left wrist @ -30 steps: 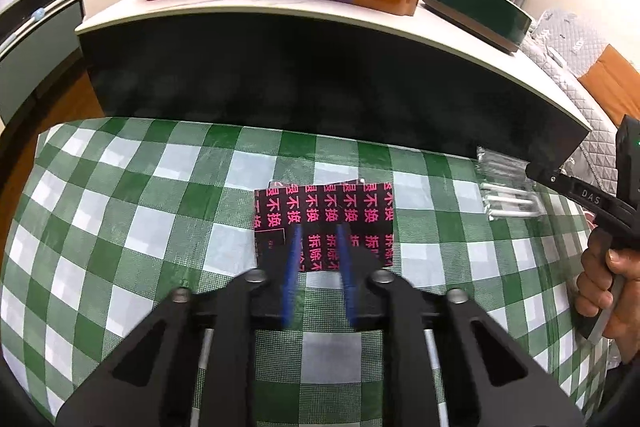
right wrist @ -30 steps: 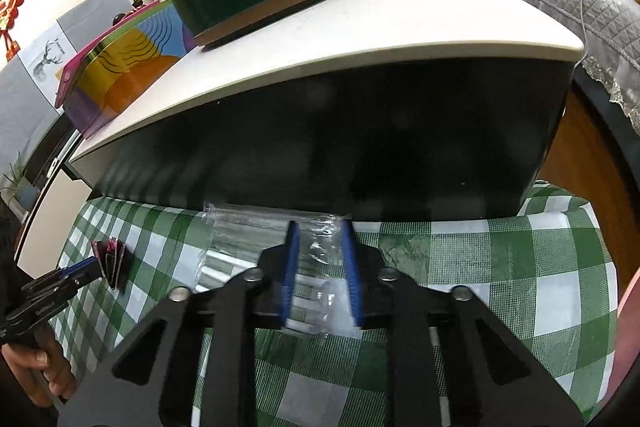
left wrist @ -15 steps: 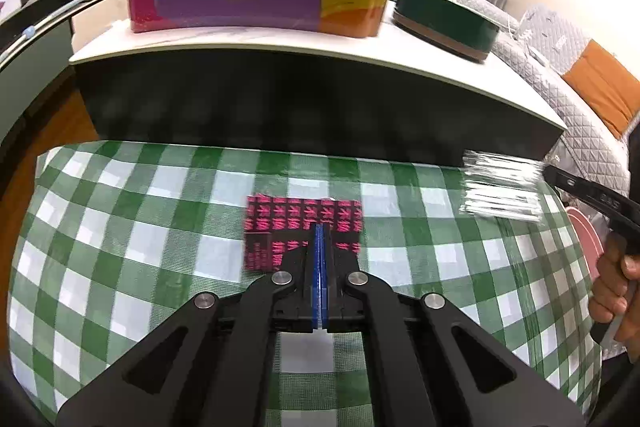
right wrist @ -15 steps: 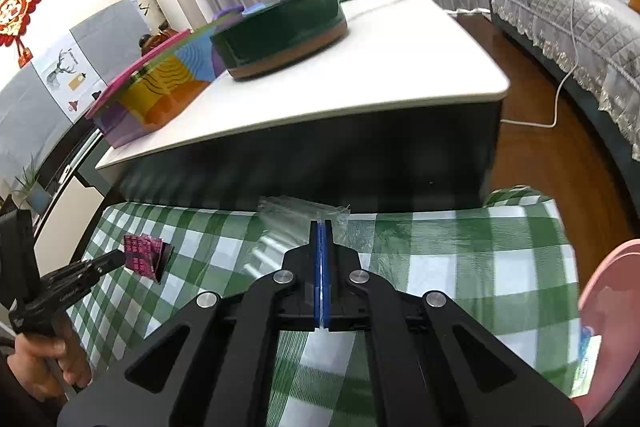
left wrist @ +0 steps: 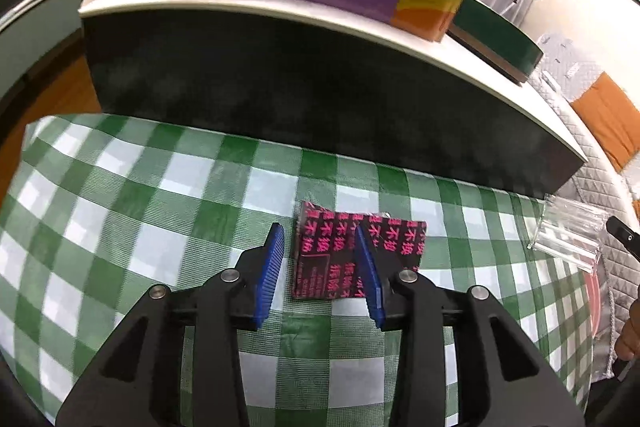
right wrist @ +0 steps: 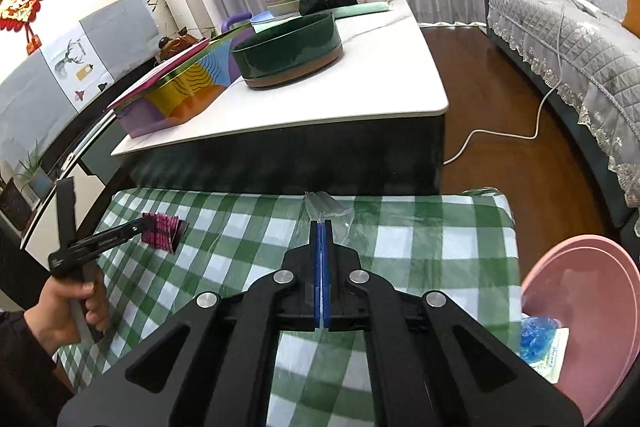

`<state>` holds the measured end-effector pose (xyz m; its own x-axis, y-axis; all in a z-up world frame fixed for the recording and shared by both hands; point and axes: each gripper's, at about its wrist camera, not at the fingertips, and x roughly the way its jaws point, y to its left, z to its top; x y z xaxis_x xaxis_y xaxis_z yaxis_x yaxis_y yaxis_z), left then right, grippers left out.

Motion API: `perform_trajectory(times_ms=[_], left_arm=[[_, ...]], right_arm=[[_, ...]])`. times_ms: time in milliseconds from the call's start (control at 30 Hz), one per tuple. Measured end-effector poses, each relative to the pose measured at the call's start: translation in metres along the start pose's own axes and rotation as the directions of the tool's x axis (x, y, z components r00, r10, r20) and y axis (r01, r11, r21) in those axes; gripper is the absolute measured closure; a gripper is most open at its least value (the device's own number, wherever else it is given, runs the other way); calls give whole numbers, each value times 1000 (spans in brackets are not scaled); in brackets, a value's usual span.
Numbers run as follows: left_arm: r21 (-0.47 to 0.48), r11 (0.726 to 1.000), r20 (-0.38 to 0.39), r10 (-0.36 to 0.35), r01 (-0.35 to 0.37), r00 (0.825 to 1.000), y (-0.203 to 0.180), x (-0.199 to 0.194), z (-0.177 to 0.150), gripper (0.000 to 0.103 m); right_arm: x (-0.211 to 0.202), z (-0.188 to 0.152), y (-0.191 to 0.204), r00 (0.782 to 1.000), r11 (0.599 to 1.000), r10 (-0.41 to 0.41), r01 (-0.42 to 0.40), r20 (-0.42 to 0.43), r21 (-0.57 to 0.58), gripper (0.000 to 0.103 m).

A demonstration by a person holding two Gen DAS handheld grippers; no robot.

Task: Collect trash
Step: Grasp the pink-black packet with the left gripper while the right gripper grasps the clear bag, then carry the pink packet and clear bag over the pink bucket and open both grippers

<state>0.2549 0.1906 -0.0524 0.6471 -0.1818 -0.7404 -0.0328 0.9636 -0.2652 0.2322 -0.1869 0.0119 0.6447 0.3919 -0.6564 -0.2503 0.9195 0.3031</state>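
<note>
Green-checked cloth (left wrist: 120, 227) carries the one piece of trash not yet picked up: a black wrapper (left wrist: 394, 243) with pink print, lying flat right at the tips of the left claw (left wrist: 318, 229). The claw's blue pads (left wrist: 268, 275) stand well apart. The wrapper's near-left part sits in the gap between them, and the rest spreads out past and under the right-hand pad. The claw is low and tilted down onto the cloth, probably so that a pad can get under or against an edge of something this thin. The wrapper sits off-centre in the gap, so closing now may only catch a corner or push it along the cloth.

In the right wrist view the right claw (right wrist: 321, 227) has its pads pressed together, and clear film (right wrist: 324, 205) sticks out just ahead of the tips. I judge it is pinched there. The left wrist view agrees, showing the film lifted off the cloth at that claw's tip. It is likely held up to keep it clear of the cloth while the other claw works.

A pink basin (right wrist: 592, 255) sits to the right of and below the right claw, with blue scrap and paper inside. It looks like the place for collected trash.
</note>
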Motion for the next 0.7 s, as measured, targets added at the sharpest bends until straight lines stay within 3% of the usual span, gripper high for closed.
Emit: perform_trajectory(times_ms=[100,233,267,700], left_arm=[[17,1000,1,-9,9,1000,-7,0,-1,83],[58,998,24,-1,0,1000,-23,-11,-3,87],[67,998,26,-2,1,1000,-26,-14,-5,94],[126,992,70,-7,-2,998,-52,-52,-16,96]], right_arm=[[-9,-1,-2,1000,1000,-8,8,3,-6,103],[-21,-2,-3,1000,1000,-18,18,12,-7,103],[-24,-2,-4,1000,1000,-20,20,14,-8,103],[-74,-4,1,997,998,-52,54,58,-25,103]])
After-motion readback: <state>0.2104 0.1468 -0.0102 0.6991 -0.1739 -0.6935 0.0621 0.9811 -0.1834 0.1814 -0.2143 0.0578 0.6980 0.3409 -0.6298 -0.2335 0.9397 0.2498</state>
